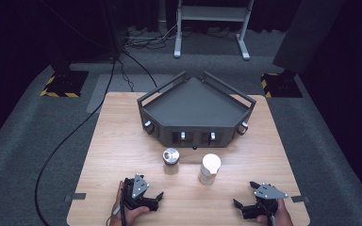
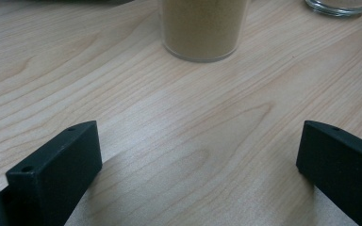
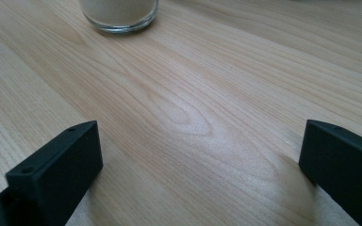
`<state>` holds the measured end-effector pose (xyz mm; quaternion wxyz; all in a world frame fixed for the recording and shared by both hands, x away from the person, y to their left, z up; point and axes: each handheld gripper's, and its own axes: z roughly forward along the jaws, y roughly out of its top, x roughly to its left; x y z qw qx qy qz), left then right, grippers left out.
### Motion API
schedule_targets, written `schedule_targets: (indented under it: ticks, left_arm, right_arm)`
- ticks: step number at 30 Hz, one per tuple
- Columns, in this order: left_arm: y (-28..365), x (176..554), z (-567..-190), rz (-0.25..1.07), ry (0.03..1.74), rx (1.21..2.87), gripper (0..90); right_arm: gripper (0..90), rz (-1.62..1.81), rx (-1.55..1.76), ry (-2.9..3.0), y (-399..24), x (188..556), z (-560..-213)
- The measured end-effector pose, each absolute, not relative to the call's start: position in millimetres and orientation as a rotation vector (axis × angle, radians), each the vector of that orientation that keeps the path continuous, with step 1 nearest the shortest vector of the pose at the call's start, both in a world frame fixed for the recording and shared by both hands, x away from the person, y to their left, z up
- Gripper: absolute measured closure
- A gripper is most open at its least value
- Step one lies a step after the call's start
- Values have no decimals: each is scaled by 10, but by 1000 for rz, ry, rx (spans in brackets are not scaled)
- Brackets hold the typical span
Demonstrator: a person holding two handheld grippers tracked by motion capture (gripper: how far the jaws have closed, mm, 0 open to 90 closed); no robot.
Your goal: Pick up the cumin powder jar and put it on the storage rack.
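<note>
Sand-filled jar (image 2: 201,29) stands ahead of the wide-open left hand-held gripper (image 2: 195,155), apparently untouched.

I find no text, label, brand or number that I can read anywhere in these views. The only sign I can make out is the yellow-and-black hazard striping on the two stand bases on the floor beyond the table, one at the left (image 1: 60,87) and one at the right (image 1: 278,83); it carries no words.
</note>
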<state>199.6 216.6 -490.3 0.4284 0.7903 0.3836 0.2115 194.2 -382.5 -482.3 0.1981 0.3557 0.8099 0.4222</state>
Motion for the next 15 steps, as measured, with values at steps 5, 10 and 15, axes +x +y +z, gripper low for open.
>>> schedule_targets:
  ticks: [5, 10, 15]
  left_arm:
    - [2148, 1971, -4878, 528, 983, 1933, 7]
    - [2106, 1973, -4858, 525, 991, 1892, 6]
    - [2033, 2023, -4821, 494, 1010, 1835, 7]
  right_arm:
    - [0, 1182, 994, 2267, -3826, 1944, -4822]
    - [0, 1182, 994, 2267, -3826, 1942, -4823]
    - [0, 1181, 996, 2266, -3825, 1940, -4823]
